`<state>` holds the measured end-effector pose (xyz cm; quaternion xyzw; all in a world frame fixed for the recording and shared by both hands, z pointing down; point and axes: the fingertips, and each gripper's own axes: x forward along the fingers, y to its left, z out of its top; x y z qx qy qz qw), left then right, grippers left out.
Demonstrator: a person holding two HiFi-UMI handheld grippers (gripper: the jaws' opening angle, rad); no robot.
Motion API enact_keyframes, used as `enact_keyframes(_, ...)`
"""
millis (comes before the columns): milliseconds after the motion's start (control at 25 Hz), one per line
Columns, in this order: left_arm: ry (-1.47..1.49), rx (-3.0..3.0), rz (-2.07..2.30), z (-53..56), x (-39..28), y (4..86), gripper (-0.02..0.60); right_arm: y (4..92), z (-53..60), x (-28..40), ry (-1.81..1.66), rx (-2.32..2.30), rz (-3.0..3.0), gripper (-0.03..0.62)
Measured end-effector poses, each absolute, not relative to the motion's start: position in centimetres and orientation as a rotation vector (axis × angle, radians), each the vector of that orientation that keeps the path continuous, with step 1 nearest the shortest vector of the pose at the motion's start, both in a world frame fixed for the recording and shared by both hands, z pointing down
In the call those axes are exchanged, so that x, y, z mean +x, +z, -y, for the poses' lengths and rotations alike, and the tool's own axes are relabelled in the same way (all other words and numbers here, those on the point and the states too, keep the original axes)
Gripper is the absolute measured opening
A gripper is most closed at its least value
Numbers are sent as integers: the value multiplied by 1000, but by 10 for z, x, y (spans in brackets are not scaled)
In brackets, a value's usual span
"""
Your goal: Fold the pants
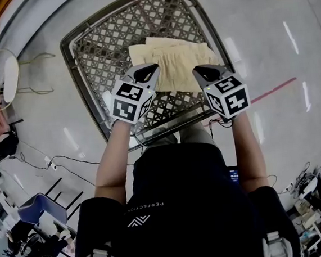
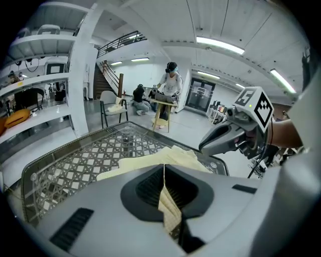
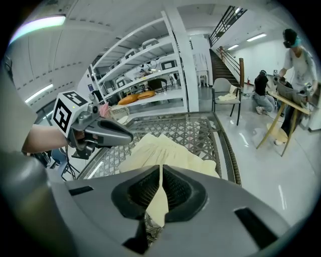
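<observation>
Left claw (image 1: 148,71) and right claw (image 1: 201,72) each clamp the near edge of light, limp pants (image 1: 170,56), likely the best hold.

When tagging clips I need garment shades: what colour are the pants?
Pale cream-yellow, unpatterned; the pants show best in the head view.

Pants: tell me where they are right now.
In the head view the cream pants lie on the lattice-top table, right of its centre, their near edge pinched by the left gripper and the right gripper.
</observation>
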<state>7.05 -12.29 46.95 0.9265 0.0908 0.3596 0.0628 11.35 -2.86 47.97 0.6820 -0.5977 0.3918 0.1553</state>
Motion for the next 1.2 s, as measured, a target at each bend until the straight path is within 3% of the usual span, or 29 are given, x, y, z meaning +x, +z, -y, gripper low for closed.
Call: enact_keyframes(1200, 1129, 2736, -377, 44, -40, 464, 14, 462, -27, 3, 1149, 2247, 1539, 35)
